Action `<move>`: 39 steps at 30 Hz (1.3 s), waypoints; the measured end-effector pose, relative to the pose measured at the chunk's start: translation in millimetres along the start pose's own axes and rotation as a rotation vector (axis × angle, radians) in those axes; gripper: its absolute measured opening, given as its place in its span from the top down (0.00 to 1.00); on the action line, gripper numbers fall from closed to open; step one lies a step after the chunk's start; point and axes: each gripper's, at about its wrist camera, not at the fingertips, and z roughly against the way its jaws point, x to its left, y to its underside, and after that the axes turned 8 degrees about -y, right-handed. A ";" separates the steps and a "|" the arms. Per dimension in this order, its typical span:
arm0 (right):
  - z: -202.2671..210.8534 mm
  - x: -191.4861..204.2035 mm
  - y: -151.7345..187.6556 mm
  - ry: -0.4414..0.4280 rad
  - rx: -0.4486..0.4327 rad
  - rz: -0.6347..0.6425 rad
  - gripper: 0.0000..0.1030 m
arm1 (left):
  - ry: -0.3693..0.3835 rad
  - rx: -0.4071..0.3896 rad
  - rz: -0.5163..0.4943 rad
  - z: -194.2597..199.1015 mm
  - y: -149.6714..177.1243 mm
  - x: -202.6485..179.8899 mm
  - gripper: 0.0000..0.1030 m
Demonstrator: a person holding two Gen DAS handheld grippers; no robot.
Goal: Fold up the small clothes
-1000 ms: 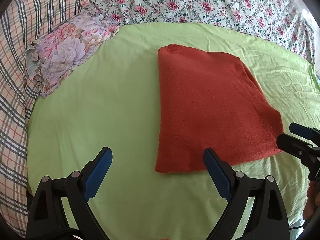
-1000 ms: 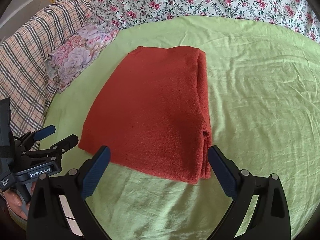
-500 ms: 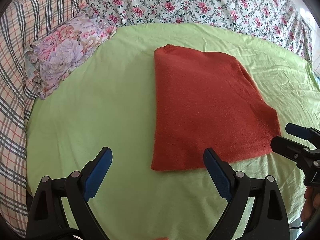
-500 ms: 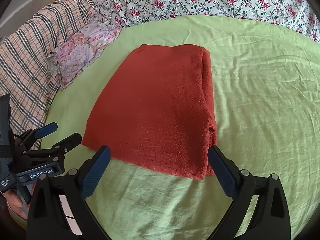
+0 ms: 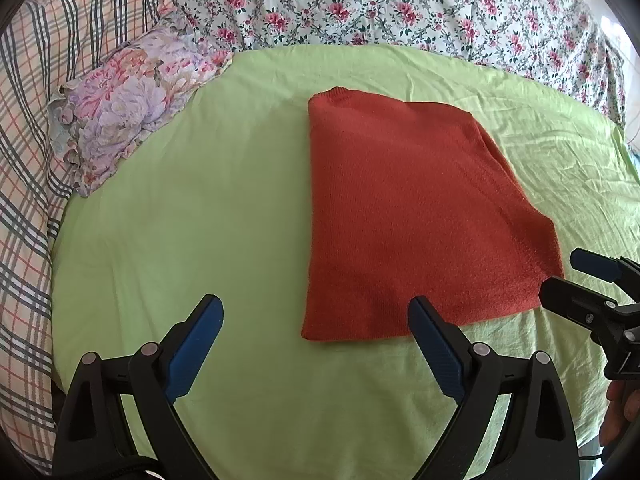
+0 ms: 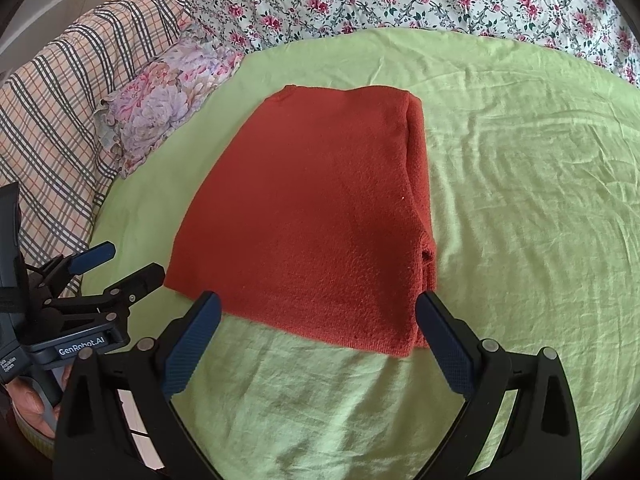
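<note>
A rust-red knit garment (image 5: 412,208) lies folded into a flat rectangle on the light green bed sheet (image 5: 192,240); it also shows in the right wrist view (image 6: 320,216), with its thick folded edge on the right. My left gripper (image 5: 316,320) is open and empty, just in front of the garment's near left corner. My right gripper (image 6: 318,312) is open and empty, its fingertips at the garment's near edge. Each gripper shows in the other's view: the right one (image 5: 576,280), the left one (image 6: 120,264).
A purple floral pillow (image 5: 128,100) lies at the back left. A plaid blanket (image 5: 28,152) runs along the left side. A pink-flowered quilt (image 5: 400,4) covers the far side. The green sheet (image 6: 520,200) stretches to the right of the garment.
Both grippers have drawn back slightly from the garment and stayed open. The garment has not moved.
</note>
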 end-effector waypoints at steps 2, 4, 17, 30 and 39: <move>-1.0 -0.5 0.4 0.000 0.001 0.001 0.05 | 0.001 0.000 0.001 -0.3 -0.3 0.3 0.08; -2.8 -1.3 1.5 -0.002 0.004 0.000 0.05 | 0.002 0.002 0.002 -1.5 -0.6 0.8 0.08; -5.9 0.2 3.5 0.000 0.010 -0.002 0.05 | 0.001 0.013 0.001 -5.1 0.3 0.2 0.08; -6.1 2.9 4.3 0.002 0.006 -0.005 0.05 | 0.003 0.013 -0.005 -5.2 -0.8 -1.1 0.08; -5.3 1.7 3.4 0.001 0.003 -0.007 0.05 | -0.001 0.009 -0.006 -5.3 -1.5 -1.7 0.08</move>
